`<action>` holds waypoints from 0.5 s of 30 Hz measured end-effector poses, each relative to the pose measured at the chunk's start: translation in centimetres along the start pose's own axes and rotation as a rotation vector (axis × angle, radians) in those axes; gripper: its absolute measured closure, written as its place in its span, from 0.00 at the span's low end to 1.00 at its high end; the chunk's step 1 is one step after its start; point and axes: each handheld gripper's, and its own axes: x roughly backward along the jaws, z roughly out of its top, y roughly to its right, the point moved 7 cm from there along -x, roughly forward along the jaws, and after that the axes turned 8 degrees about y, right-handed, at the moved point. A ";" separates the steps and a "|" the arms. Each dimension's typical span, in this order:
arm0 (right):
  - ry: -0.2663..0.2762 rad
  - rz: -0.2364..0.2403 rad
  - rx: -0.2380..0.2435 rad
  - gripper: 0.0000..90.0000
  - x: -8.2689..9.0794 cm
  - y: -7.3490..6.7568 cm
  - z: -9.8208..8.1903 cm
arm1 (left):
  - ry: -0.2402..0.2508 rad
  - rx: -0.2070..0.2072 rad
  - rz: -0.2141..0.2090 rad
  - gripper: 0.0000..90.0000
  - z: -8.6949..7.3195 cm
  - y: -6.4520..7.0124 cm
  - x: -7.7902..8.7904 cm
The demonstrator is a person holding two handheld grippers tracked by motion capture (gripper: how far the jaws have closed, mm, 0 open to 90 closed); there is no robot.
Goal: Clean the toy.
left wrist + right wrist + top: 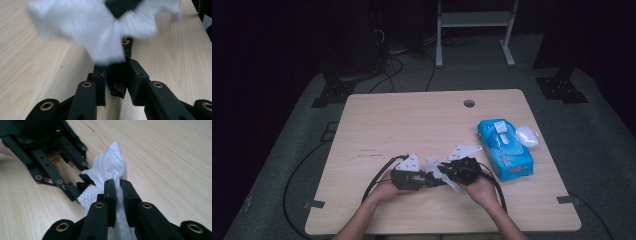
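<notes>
A white wet wipe [438, 169], crumpled and partly spread, lies between the two grippers near the middle of the desk's near edge. The right gripper [117, 185] has its jaws closed on one end of the wipe, the embossed sheet pinched between the two black pads and bulging out ahead of them, as the right gripper view shows. The left gripper [117, 75] has its jaws drawn close together on the other end; in the left gripper view the wipe rises, blurred, from between them and spreads across the top of the frame. In the high view the left gripper [408, 176] and the right gripper [462, 170] face each other, tips nearly meeting, each held in one hand with the forearms entering from the near edge. A blue pack of wipes [504, 148] lies toward the right edge of the desk [412, 120], well apart from the grippers, with a white lump [527, 136] just beside its far right side. A round cable hole [469, 103] sits near the far edge.
</notes>
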 end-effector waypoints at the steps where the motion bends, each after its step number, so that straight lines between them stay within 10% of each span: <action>1: 0.005 -0.002 -0.009 0.93 0.1 0.1 0.0 | -0.003 -0.002 0.000 0.79 0.0 0.0 0.0; 8: 0.020 0.055 0.038 0.93 -1.6 -2.3 0.8 | -0.010 -0.013 0.003 0.79 0.0 0.0 0.2; 15: 0.027 -0.003 -0.025 0.93 0.0 0.1 -0.2 | -0.011 -0.015 0.006 0.79 0.0 0.0 0.1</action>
